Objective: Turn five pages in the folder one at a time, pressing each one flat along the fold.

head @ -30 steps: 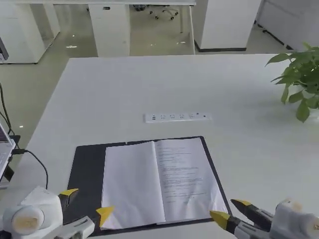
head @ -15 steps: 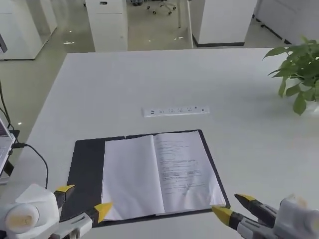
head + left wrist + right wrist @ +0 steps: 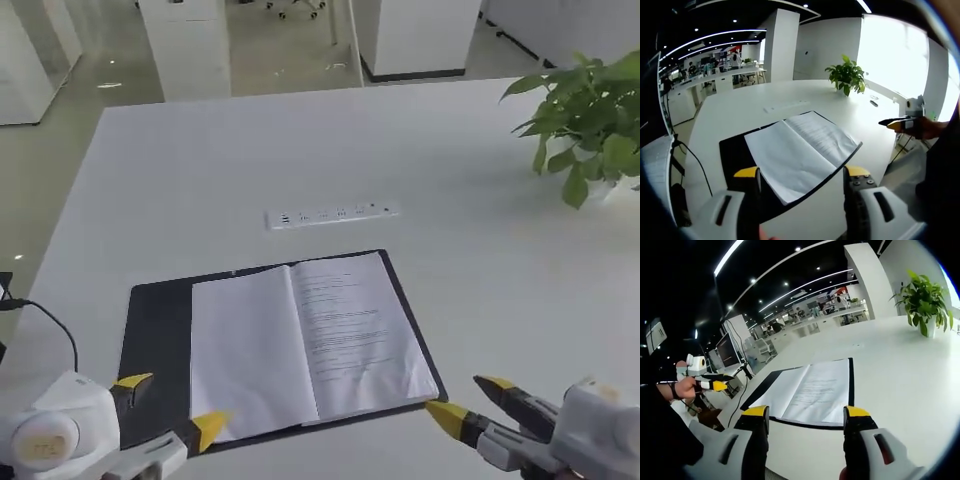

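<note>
a: how far along is the page turning?

b: hard to count from here. the folder (image 3: pixel 158 330) lies open near the front edge of the worktop (image 3: pixel 480 200), with a blank sheet (image 3: pixel 245 345) lying on its left half and a printed page (image 3: pixel 355 335) on the right. i'd judge at least one leaf is over, and it looks fairly flat at the fold, but how many of the five are done i cannot tell.

a: and the tongs?

b: the left tongs (image 3: pixel 172 405) hover by the folder's near left corner, the right tongs (image 3: pixel 470 400) just off its near right corner. both are spread apart and grip nothing (neither touches paper). so the next turn isn't started, by my reading.

a: tally?

b: one folder, two page faces showing, two sets of tongs, one power strip (image 3: pixel 332 214) beyond the folder, one potted plant (image 3: pixel 590 110) at the far right, one cable (image 3: pixel 50 325) at the left edge.
</note>
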Tool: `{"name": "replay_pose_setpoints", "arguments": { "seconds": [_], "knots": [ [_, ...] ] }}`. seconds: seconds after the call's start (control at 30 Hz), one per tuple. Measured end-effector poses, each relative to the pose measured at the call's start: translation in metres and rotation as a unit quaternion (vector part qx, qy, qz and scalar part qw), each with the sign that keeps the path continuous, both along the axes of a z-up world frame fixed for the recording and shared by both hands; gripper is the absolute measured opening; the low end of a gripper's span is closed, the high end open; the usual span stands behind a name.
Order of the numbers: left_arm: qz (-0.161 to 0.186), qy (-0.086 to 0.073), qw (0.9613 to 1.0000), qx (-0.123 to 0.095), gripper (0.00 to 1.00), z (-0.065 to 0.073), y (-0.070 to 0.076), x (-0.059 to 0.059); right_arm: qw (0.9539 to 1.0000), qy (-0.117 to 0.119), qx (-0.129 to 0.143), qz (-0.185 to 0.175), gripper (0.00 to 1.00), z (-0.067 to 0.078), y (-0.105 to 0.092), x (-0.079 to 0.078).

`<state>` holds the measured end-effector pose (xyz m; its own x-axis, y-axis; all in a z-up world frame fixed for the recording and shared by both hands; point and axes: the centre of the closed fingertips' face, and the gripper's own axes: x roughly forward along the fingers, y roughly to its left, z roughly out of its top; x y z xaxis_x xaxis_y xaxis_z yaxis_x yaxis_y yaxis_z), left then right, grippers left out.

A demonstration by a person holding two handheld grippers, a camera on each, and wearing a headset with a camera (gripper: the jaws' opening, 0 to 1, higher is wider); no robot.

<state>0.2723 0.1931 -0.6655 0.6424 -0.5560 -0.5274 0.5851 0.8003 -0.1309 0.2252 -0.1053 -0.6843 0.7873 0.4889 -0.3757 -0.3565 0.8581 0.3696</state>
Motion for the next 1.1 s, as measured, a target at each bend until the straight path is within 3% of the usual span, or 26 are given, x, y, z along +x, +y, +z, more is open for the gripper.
{"name": "replay_pose_setpoints", "arguments": {
  "seconds": [0.37,0.6,0.9,1.0,1.1],
  "knots": [
    [-0.056,0.007,0.9984,-0.003,0.67,-0.003,-0.050,0.016,0.9999,0.006,0.000,-0.009,0.61,-0.001,-0.008,-0.004],
    [-0.081,0.017,0.9964,-0.018,0.67,-0.011,-0.085,0.028,0.9998,0.017,-0.006,0.003,0.61,-0.011,-0.008,-0.008],
    [-0.130,0.029,0.9909,-0.021,0.66,-0.029,-0.141,0.036,0.9997,0.024,-0.003,0.005,0.61,-0.013,-0.013,-0.011],
    [-0.152,0.043,0.9873,-0.021,0.66,-0.040,-0.160,0.035,0.9996,0.029,0.000,0.005,0.61,-0.016,-0.015,-0.013],
    [-0.172,0.042,0.9842,-0.010,0.65,-0.047,-0.174,0.035,0.9995,0.032,-0.002,0.008,0.61,-0.018,-0.016,-0.013]
  ]
}}
